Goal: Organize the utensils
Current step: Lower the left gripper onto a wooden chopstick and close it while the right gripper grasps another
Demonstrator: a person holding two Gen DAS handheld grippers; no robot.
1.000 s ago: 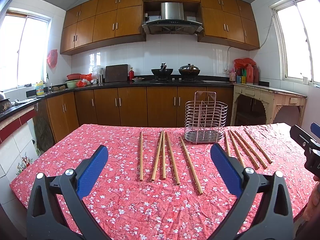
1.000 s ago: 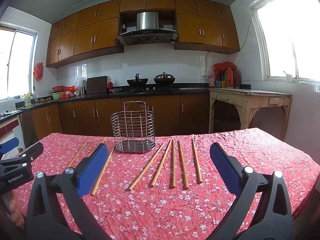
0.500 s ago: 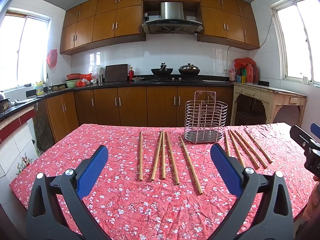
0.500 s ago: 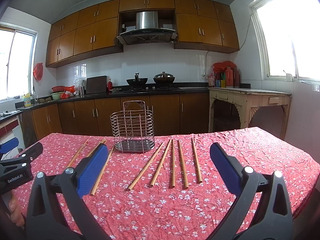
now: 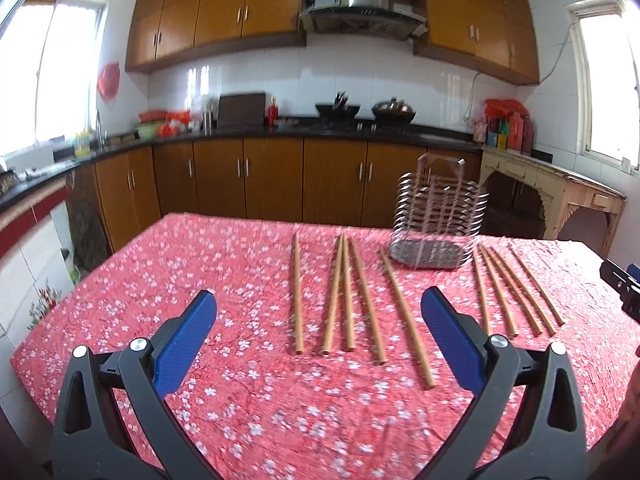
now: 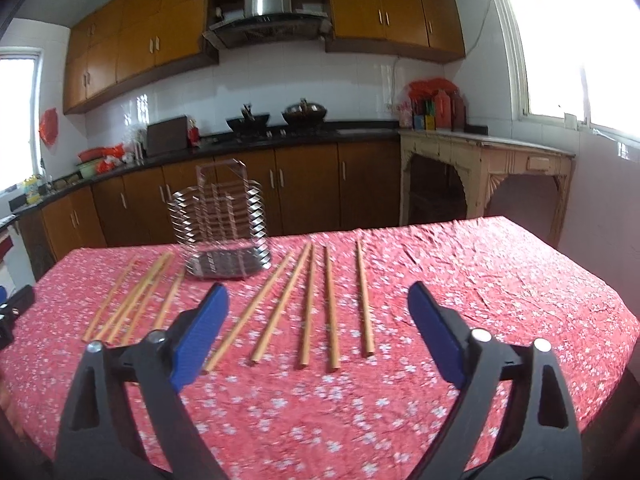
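Several wooden chopsticks lie on the red floral tablecloth (image 5: 160, 280) in two groups, a left group (image 5: 344, 296) and a right group (image 5: 508, 288). Between them at the back stands an empty wire utensil holder (image 5: 436, 220). My left gripper (image 5: 318, 298) hovers open just above the near ends of the left group, nothing between its blue pads. My right gripper (image 6: 317, 291) hovers over the right group (image 6: 328, 304); its jaws are closing, and they press on nothing. The holder (image 6: 220, 228) stands to its far left. Each gripper shows at the other view's edge.
Brown kitchen cabinets and a dark counter (image 5: 280, 130) with woks and bottles run behind the table. A pale carved side table (image 6: 488, 160) stands at the right by a window. The cloth's right corner (image 6: 580, 304) drops off near the right gripper.
Both grippers have moved forward and tipped down toward the chopsticks, which now look larger and nearer. The right gripper's jaws have narrowed a little. The views are blurred by motion.
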